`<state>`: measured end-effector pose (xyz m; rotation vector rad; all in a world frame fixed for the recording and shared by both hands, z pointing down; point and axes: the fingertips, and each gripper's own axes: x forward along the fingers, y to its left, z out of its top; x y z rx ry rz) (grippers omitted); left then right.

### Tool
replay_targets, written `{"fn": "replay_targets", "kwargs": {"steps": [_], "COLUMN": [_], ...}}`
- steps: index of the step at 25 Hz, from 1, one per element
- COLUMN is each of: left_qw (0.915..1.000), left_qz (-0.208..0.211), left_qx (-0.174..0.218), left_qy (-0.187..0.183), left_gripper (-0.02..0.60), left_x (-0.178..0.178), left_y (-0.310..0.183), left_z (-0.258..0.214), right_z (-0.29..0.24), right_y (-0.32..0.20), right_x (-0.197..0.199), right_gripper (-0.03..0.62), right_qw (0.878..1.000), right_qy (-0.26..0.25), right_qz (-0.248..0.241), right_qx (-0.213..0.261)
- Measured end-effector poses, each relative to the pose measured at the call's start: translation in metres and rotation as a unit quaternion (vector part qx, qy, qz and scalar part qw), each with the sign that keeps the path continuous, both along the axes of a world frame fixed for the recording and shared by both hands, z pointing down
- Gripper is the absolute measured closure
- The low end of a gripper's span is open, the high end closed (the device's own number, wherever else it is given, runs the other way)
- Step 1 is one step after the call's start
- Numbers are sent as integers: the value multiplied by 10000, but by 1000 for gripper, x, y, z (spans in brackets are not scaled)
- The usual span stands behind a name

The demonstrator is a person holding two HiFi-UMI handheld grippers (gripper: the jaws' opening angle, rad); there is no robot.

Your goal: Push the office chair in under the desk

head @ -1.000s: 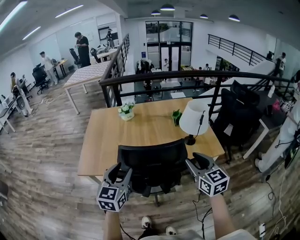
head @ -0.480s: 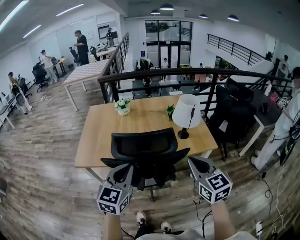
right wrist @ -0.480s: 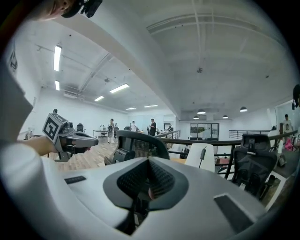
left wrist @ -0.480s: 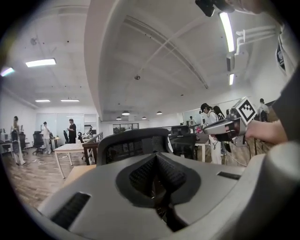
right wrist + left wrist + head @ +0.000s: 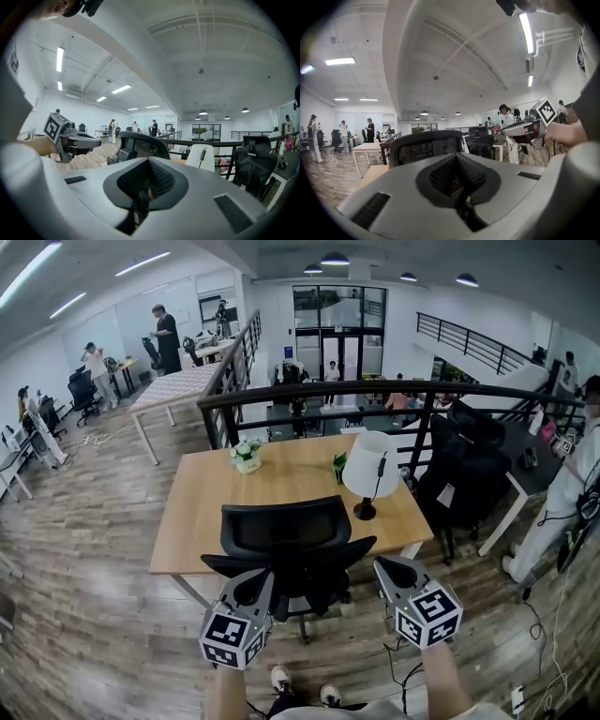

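— Where does the black mesh-backed office chair stand?

— Straight ahead at 12 o'clock, facing the light wooden rectangular desk. In the head view its backrest overlaps the desk's near edge, while the seat and both armrests stick out on the person's side over the wood-plank floor.

— And the tongs?

— Both clenched, with nothing between the jaws. The left gripper sits at 7 o'clock from the chair, the right gripper at 4 o'clock. Each points roughly level towards the desk.

— Are they touching the chair?

— The left one's tips lie just by the left armrest in the head view, but I cannot tell contact. In the left gripper view the shut jaws of the left gripper have the backrest beyond them. The right one is just beside the right armrest, apart from it.

— What is on the desk?

— A white-shaded table lamp at 1 o'clock from the chair, and a small white pot of flowers at 11 o'clock. A black metal railing runs along the far side.
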<state>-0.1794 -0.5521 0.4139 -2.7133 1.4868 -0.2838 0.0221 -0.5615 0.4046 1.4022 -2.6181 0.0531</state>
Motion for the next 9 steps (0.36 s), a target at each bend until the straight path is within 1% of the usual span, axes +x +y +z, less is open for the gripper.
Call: {"fn": "replay_targets", "kwargs": {"steps": [9], "left_qw": [10000], "left_qz": [-38], "left_qx": [0], "left_qy": [-9], "left_gripper": [574], "left_x": [0], "left_y": [-2], "left_z": [-1], "right_z": [-1], "right_y": [-4], "right_x": [-5], "right_gripper": [576], "right_qw": [10000], "right_qy": [-25], "right_qz": [-85], "right_qx": [34]}}
